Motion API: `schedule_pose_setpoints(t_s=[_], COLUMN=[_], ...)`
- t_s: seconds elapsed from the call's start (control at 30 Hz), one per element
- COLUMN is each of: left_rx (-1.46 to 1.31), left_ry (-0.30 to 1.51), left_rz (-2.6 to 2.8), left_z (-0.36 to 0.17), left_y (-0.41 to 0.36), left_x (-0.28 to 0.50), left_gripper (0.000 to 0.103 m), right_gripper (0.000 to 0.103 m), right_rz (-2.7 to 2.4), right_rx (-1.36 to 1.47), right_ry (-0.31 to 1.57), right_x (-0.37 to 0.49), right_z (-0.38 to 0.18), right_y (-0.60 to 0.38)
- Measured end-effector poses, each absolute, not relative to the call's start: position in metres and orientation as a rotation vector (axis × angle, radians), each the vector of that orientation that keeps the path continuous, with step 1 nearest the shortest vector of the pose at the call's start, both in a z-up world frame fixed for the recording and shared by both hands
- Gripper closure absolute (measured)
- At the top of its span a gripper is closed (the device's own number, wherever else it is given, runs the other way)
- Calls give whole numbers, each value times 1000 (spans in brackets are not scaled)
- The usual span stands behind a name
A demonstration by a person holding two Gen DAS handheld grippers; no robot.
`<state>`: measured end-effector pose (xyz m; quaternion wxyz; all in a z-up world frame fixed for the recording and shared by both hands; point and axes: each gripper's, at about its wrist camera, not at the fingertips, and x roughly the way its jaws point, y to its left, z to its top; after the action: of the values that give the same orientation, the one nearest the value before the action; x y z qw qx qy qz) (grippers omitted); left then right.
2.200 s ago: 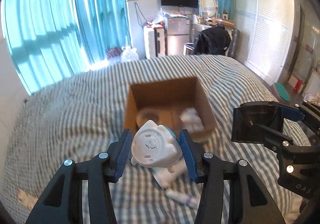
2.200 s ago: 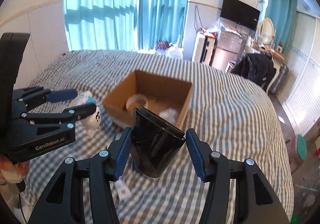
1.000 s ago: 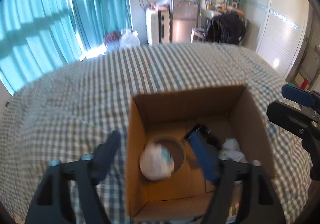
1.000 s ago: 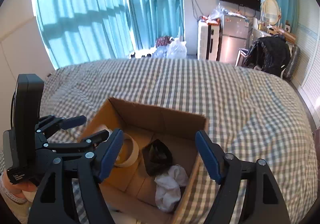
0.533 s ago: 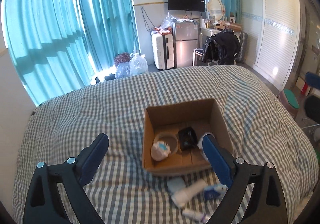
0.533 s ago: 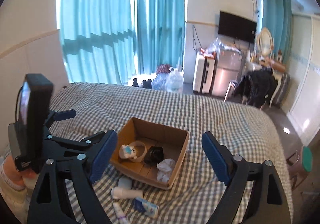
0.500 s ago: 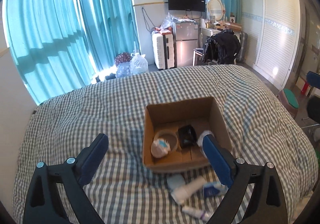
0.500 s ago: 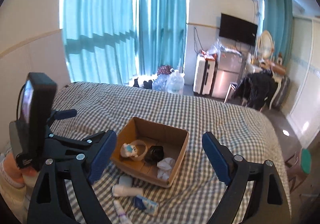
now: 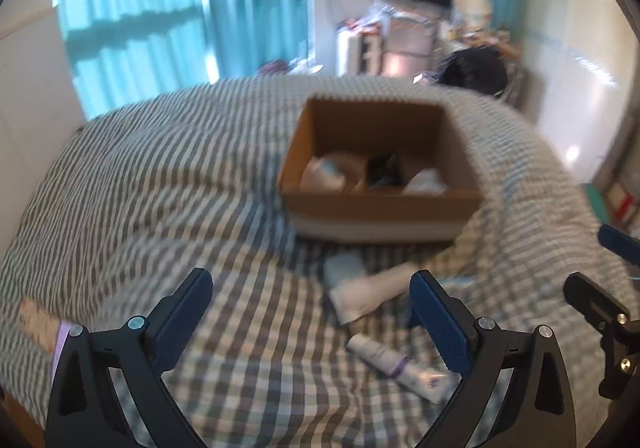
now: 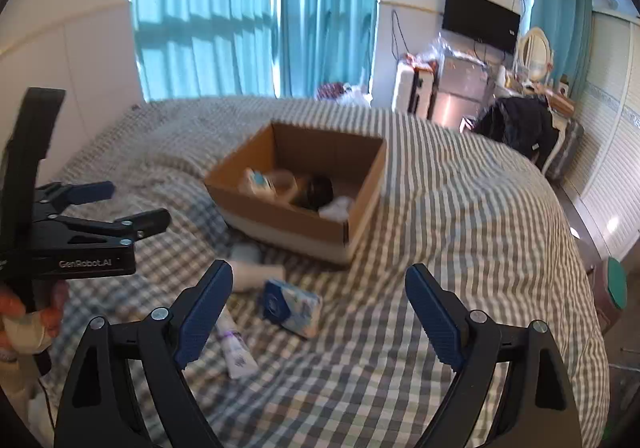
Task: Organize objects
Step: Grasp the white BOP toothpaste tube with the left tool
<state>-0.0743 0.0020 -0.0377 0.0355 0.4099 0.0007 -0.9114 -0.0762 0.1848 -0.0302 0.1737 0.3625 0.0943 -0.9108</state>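
While the left wrist view is blurred, the left gripper [image 9: 311, 302] hangs with its blue-padded fingers wide apart and empty above the grey checked bedspread [image 9: 160, 176]; a white tube [image 9: 396, 364] lies between them, nearer the right pad, short of the brown cardboard box [image 9: 380, 204] (already holding items). From the right wrist view, the right gripper [image 10: 319, 298] gapes empty too, over a small blue patterned packet [image 10: 292, 304] just before the box [image 10: 280, 218]

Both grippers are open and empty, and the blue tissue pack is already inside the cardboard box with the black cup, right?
Not quite. The blue tissue pack lies on the checked bedspread in front of the cardboard box, as the right wrist view shows. The rest holds: left gripper and right gripper are open and empty, and the black cup is in the box.
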Motion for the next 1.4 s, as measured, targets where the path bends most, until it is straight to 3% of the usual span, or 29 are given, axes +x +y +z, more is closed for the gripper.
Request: schedule_pose_setpoints(t_s=[0.23, 0.37, 0.7, 0.77, 0.83, 0.93, 1.0, 1.1, 1.27, 1.4], left_rx=[1428, 1471, 1640, 1663, 1695, 1747, 1777, 1761, 1650, 1575], left_ry=[32, 76, -10, 34, 49, -13, -6, 73, 103, 46], left_rz=[-2652, -2616, -2601, -2610, -2640, -2715, -2747, -2777, -2831, -2832], left_z=[-109, -131, -167, -171, -171, -170, -164, -148, -117, -102], left_y=[19, 30, 68, 66, 70, 83, 79, 61, 33, 21], left_x=[-77, -73, -79, -81, -79, -74, -75, -77, -73, -79], left_gripper=[1, 1, 4, 10, 42, 66, 76, 82, 82, 82], right_gripper=[15, 15, 15, 15, 15, 15, 15, 15, 15, 15], right_rz=[-2583, -2595, -2616, -2616, -2614, -2617, -2620, -2611, -2560, -2510], right_rx=[1149, 1181, 1195, 1201, 1204, 1215, 1217, 1220, 1252, 1302], right_ry=[293, 232, 191, 188, 175, 159, 163, 166, 166, 217], right_x=[-103, -104, -95, -94, -94, -95, -95, -96, -106, -118], right_z=[-82, -92, -84, -85, -85, -87, -87, -88, -98, -111], right_y=[187, 193, 200, 201, 203, 204, 204, 203, 188, 163])
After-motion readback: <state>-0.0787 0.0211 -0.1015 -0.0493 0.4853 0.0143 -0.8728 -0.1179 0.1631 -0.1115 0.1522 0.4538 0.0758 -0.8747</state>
